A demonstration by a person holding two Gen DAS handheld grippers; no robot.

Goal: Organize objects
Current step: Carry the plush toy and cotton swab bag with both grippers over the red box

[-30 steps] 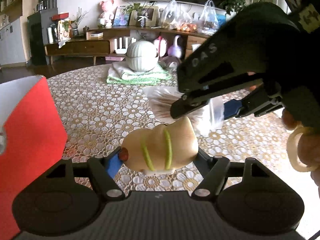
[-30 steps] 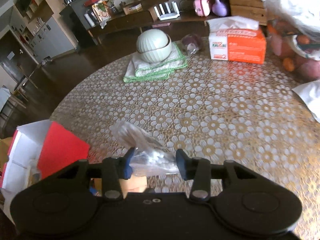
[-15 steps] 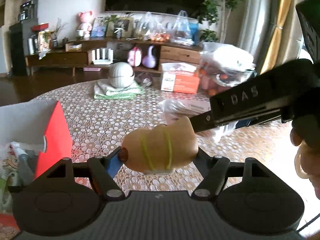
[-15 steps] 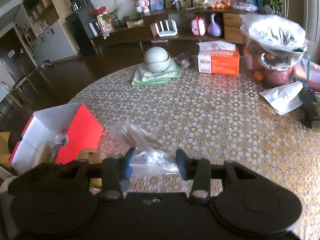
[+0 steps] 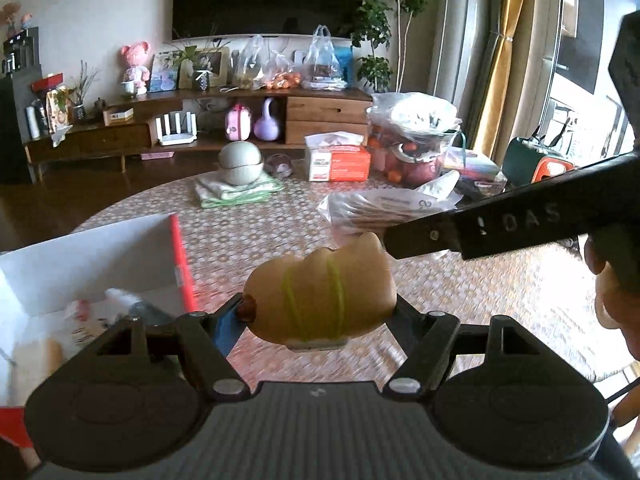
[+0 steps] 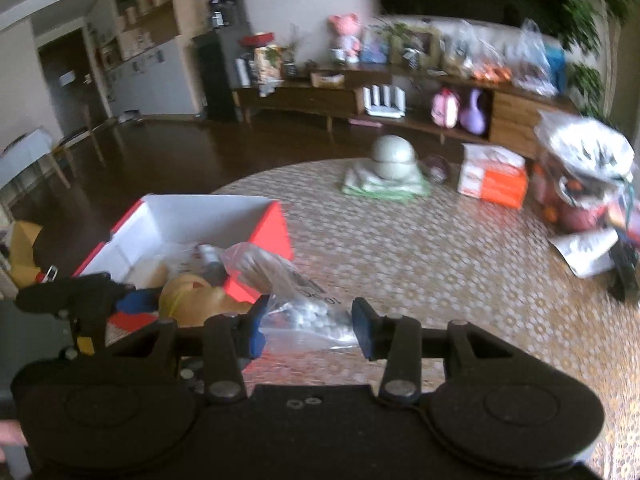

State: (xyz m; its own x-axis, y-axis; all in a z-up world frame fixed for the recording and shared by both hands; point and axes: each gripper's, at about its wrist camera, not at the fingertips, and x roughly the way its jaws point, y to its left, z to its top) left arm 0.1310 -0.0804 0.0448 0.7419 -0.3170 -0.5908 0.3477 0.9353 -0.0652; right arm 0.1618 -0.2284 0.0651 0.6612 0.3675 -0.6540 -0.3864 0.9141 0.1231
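Carrying a tan toy [image 5: 320, 296] clamped in my left gripper [image 5: 316, 320] and a clear bag of white pellets [image 6: 308, 316] pinched in my right gripper [image 6: 306, 328], I judge both, above the table [image 6: 440, 260] beside the part-filled red box [image 6: 192, 224], remain to be dropped in.

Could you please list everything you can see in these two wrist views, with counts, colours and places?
toy hot dog: 1, tan with green stripes, held in the left gripper
clear bag: 1, holding small white pieces, held in the right gripper
box: 1, red outside and white inside, open, on the table's left part
table: 1, round, gold flower-patterned cloth
bowls: 2 stacked, pale green, on folded cloths at the far edge
tissue box: 1, orange and white, far side
left gripper: 1, black, blue pads, shut on the toy
right gripper: 1, black, blue pads, shut on the bag
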